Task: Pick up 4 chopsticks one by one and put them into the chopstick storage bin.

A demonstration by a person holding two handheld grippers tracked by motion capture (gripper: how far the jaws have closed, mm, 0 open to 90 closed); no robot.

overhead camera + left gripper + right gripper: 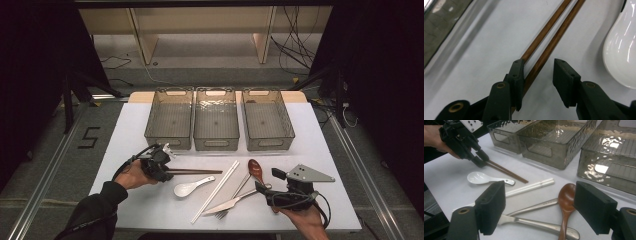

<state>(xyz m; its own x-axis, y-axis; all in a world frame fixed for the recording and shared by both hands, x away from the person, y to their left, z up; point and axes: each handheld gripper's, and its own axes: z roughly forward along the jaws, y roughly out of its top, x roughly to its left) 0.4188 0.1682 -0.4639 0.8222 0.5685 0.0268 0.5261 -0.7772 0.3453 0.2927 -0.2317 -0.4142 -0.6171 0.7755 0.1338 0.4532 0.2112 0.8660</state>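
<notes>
Two brown chopsticks (196,171) (549,32) (506,172) lie side by side on the white table. My left gripper (167,172) (539,72) (480,160) straddles their near end. Its left pad touches them, while the right pad stands off with a gap, so the jaws are open. Just beside them is a white ceramic spoon (187,188) (621,55) (480,178). My right gripper (267,181) (540,195) is wide open with nothing between its pads, low above a wooden spoon (256,170) (566,197) and a metal knife (230,202) (536,223).
Three translucent grey bins (170,141) (544,157) stand in a row at the back of the table, with nothing in them. A pair of white chopsticks (217,190) (531,187) and a metal fork (239,187) (536,207) lie mid-table.
</notes>
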